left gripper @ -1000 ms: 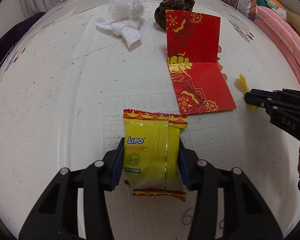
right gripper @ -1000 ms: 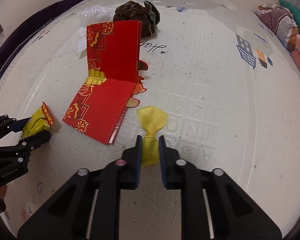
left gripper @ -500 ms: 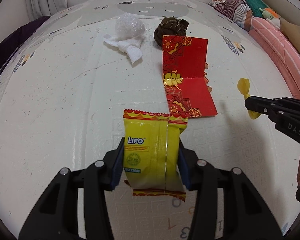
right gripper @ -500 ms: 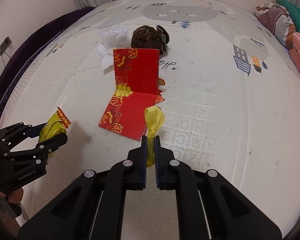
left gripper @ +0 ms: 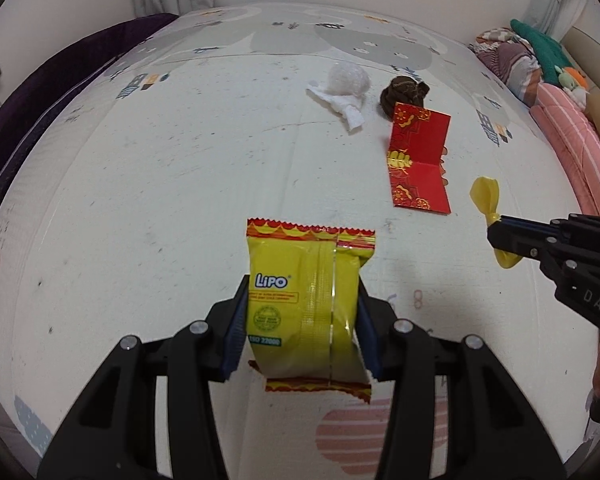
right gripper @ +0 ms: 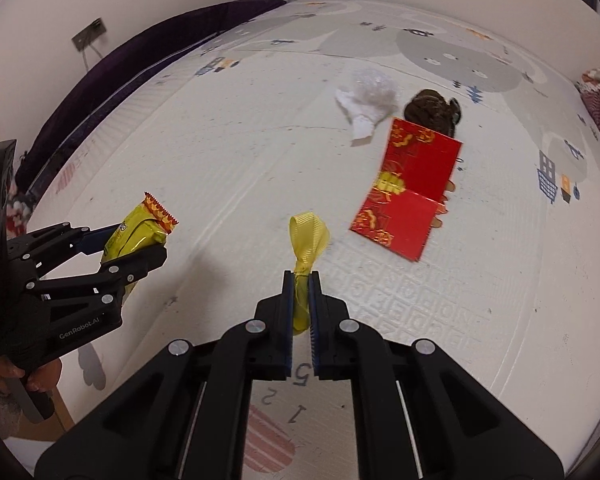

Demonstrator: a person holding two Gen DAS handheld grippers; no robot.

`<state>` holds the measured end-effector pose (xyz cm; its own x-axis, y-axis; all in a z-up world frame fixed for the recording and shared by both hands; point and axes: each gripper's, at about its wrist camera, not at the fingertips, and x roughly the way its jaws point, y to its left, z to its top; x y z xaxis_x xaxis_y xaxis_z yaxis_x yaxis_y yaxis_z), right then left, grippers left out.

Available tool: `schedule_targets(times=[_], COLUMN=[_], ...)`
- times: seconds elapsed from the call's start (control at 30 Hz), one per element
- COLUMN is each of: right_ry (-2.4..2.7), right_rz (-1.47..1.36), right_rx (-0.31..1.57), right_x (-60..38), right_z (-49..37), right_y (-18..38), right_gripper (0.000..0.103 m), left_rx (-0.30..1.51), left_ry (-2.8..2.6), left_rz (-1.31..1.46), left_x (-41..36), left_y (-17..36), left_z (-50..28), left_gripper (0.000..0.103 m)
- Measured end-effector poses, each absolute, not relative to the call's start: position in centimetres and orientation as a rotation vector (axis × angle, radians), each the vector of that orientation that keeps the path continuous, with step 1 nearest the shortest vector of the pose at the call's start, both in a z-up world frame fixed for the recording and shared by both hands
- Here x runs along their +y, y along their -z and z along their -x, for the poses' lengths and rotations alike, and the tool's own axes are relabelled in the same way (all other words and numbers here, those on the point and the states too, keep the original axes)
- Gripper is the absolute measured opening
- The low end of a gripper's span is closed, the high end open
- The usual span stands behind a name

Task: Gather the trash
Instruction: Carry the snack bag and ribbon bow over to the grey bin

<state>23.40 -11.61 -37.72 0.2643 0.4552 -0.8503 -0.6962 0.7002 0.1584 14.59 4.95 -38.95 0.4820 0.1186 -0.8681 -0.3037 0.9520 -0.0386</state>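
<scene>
Snack wrapper, yellow with red crimped ends, sits pinched between the pads of the left hand-held gripper, held clear above the play mat. Right hand-held gripper is pressed together on a yellow ribbon, also off the mat. Further back lie a folded red envelope, crumpled white tissue and a brown cloth ball

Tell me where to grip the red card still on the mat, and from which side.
Probably the raised flap's top edge. The red card sits folded on the mat: one flap flat, the other standing up toward the brown bundle. Come down from above with jaws astride that upright flap; the flat flap leaves no edge to get under. Both grippers are full now, so free one first.
</scene>
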Motion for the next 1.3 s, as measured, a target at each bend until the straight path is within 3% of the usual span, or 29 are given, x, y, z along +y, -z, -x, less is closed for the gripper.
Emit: schedule_targets(times=[0.43,1.0,1.3], right_ry=[-1.110,-1.502,-1.745], right_rz=[0.470,0.625,0.747], right_rx=[0.993,0.969,0.914], right_x=[3.1,28.2,39.1], right_z=[-9.7,18.0,30.0], right_y=[34.6,33.8,34.2], right_gripper=[0.006,0.006,0.006], left_rx=[0.962,0.957,0.953], left_ry=[-0.551,-0.964,-1.167], left_rz=[0.353,0.532,0.606], left_x=[16.0,34.5,41.2], left_y=[35.3,34.9,35.5], left_z=[2.8,34.8,46.6], left_gripper=[0.047,0.047,0.047])
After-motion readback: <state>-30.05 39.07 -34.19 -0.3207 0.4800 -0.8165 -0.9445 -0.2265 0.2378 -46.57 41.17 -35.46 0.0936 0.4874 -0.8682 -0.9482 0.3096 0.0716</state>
